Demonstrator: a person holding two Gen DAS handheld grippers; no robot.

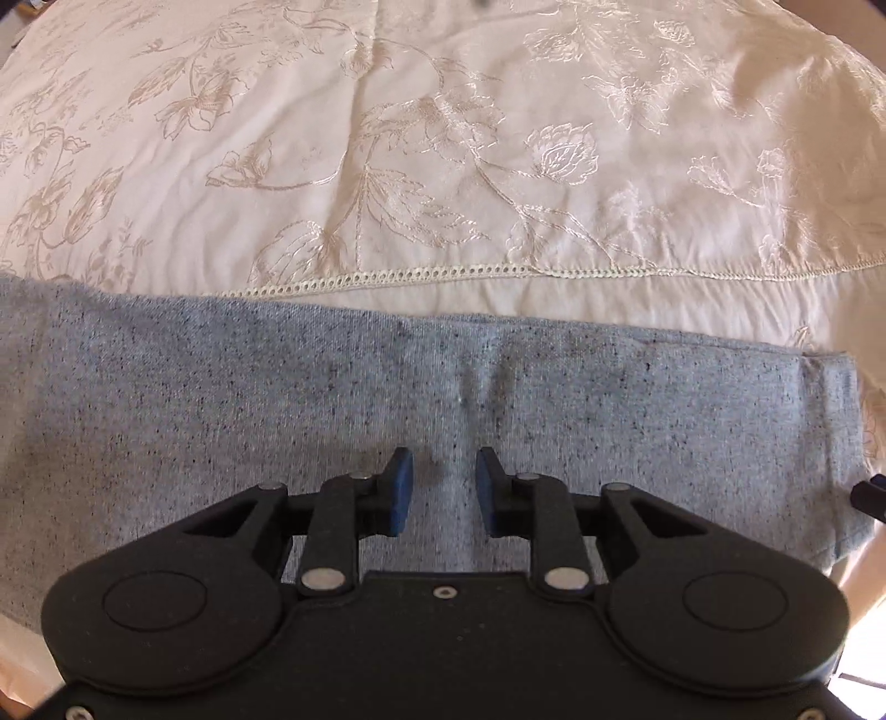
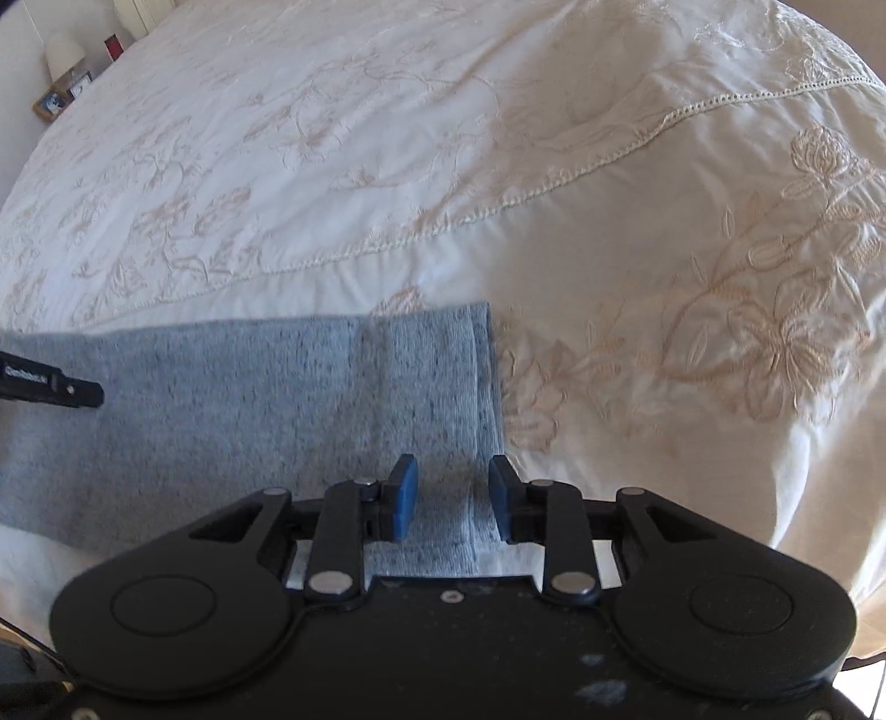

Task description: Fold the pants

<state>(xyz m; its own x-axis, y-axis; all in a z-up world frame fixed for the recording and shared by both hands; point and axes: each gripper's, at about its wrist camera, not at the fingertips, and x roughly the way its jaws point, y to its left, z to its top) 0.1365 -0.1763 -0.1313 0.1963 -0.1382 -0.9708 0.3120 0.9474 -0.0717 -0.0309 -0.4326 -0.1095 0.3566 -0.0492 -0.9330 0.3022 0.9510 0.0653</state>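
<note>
Grey speckled pants [image 1: 277,421] lie flat on a cream embroidered bedspread [image 1: 443,166], stretched left to right. My left gripper [image 1: 444,490] is open and empty, its blue pads just above the middle of the fabric. In the right wrist view the pants [image 2: 249,399] end in a hemmed cuff [image 2: 484,387] at their right edge. My right gripper [image 2: 453,495] is open and empty, its jaws straddling the near corner of that cuff. The tip of the right gripper shows in the left wrist view [image 1: 869,495], and the left gripper's tip in the right wrist view [image 2: 55,385].
The bedspread [image 2: 609,194] has a lace seam [image 2: 498,207] running across it and fills most of both views. A bedside table with a lamp [image 2: 63,47] and picture frames [image 2: 52,102] stands at the far left corner of the bed.
</note>
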